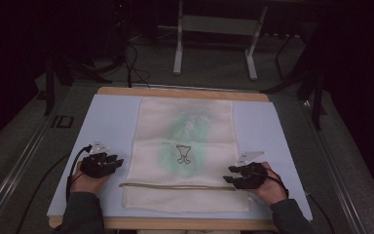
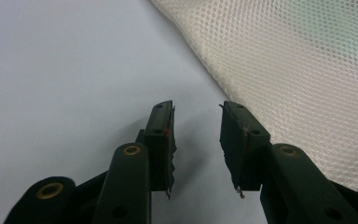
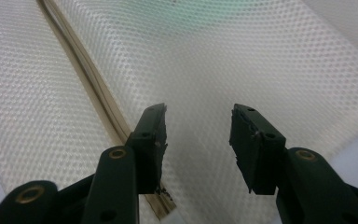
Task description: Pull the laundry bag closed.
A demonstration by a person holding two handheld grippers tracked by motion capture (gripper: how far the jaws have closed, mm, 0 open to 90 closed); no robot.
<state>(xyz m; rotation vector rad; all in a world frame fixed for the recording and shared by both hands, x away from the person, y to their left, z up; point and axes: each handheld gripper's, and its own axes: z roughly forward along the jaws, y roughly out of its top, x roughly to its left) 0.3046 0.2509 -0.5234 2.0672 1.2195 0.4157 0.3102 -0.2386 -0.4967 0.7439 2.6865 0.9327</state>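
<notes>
While mesh bag [image 1: 185, 151] lies flat, print unreadable, left claw [image 2: 196, 135] and right claw [image 3: 198, 140] gape wide, empty.

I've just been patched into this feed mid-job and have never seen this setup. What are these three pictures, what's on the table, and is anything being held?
There is no robot arm here: a person holds a hand tool with two black jaws in each hand. The high view looks down over the table; the left gripper and right gripper sit at either side of a cream mesh bag lying flat on a pale blue mat. The bag has a green print and a tan drawstring running across near its lower end. The other two pictures come from cameras riding on each tool, looking along its jaws. The left tool is over the mat beside the bag's edge, the right one over the mesh by the drawstring. Both stand open; nothing is held.
</notes>
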